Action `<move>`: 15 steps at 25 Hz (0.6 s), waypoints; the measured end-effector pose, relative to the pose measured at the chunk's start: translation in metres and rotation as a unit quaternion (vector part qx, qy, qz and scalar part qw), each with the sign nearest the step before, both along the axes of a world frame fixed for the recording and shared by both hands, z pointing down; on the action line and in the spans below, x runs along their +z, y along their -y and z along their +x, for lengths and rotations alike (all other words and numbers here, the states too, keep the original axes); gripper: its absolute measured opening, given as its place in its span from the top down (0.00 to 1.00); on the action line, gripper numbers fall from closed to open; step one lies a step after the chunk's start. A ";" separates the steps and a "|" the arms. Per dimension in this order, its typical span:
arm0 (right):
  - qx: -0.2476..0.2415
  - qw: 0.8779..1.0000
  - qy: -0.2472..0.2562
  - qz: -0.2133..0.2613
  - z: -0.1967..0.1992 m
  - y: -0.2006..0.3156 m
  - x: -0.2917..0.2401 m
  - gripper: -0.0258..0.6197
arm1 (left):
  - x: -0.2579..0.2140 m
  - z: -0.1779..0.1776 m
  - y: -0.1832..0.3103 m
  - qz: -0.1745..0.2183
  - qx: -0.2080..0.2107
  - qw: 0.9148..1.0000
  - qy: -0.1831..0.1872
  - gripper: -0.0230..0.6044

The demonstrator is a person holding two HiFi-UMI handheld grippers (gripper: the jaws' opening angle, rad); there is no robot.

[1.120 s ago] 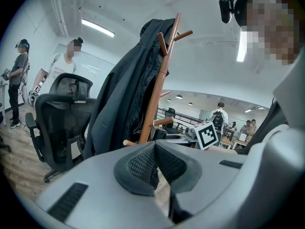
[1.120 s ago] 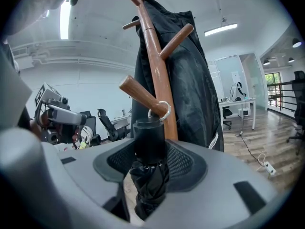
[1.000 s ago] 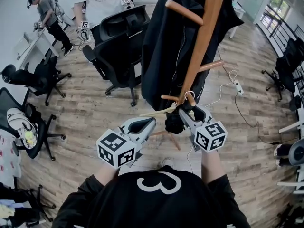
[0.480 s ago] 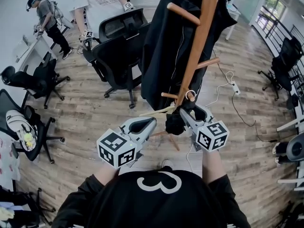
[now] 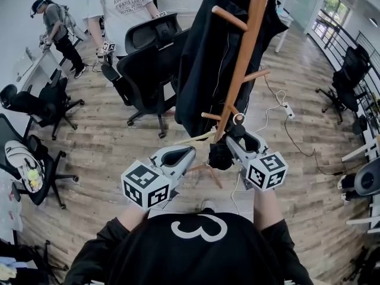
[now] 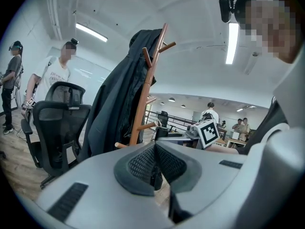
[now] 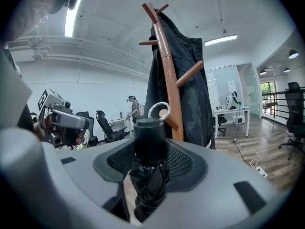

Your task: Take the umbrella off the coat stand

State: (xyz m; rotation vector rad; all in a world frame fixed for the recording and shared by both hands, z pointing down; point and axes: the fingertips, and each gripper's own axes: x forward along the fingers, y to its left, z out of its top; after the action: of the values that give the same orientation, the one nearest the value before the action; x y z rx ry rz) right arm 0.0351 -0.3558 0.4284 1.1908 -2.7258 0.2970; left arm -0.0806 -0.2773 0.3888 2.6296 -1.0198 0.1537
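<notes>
Your right gripper is clamped on the black handle of the umbrella — its ring right at a low peg of the stand — while your left gripper hangs nearby, jaws together, empty.

You're standing in an open-plan office. Black mesh swivel chairs on castors crowd a wood-plank floor, and white desks stand by glass partitions. A power strip trails its cable, a wooden coat stand holds a dark coat, and tube lights cross the ceiling.
</notes>
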 end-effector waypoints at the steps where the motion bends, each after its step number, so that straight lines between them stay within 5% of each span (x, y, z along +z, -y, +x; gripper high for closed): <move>1: 0.002 1.000 0.001 0.002 0.001 -0.004 -0.002 0.64 | -0.001 0.001 -0.003 0.002 0.002 1.000 -0.001 0.94; 15: 0.000 1.000 0.014 0.009 -0.019 -0.079 -0.015 0.64 | -0.007 -0.016 -0.046 0.020 0.035 0.999 -0.011 0.94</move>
State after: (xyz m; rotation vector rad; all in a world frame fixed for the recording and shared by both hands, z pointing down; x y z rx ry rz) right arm 0.0158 -0.2766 0.4131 1.1985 -2.7577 0.2925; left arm -0.0962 -0.2309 0.3819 2.6974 -0.9344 0.1224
